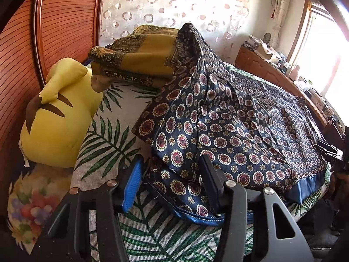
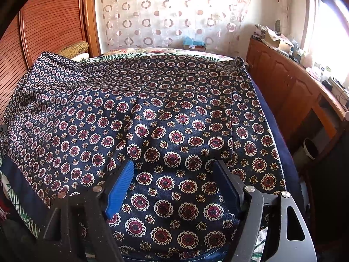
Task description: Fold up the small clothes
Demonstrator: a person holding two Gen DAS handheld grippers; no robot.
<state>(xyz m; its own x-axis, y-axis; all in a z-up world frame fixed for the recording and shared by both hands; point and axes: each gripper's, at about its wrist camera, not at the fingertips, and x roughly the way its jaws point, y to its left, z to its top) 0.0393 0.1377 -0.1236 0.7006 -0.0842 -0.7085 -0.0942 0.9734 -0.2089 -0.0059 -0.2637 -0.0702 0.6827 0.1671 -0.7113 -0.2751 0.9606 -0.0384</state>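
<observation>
Bedding printed with green palm leaves fills the lower frame of my left view, and the navy medallion-print garment lies spread over it, centre to right. A yellow plush toy sits at left. My left gripper straddles a raised fold without pinching; my right gripper gapes above flat fabric.

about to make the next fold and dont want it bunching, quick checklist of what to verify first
1. Left gripper has cloth between its pads: ok, a corner lies there; firm pinch: cannot tell.
2. Right gripper free of cloth: ok, jaws wide, fabric flat beneath.
3. Cloth flat: not ok, the far left part peaks up.
4. Fold area free: not ok, yellow plush and folded mustard cloth sit close.
5. Blue hem straight: cannot tell.
</observation>
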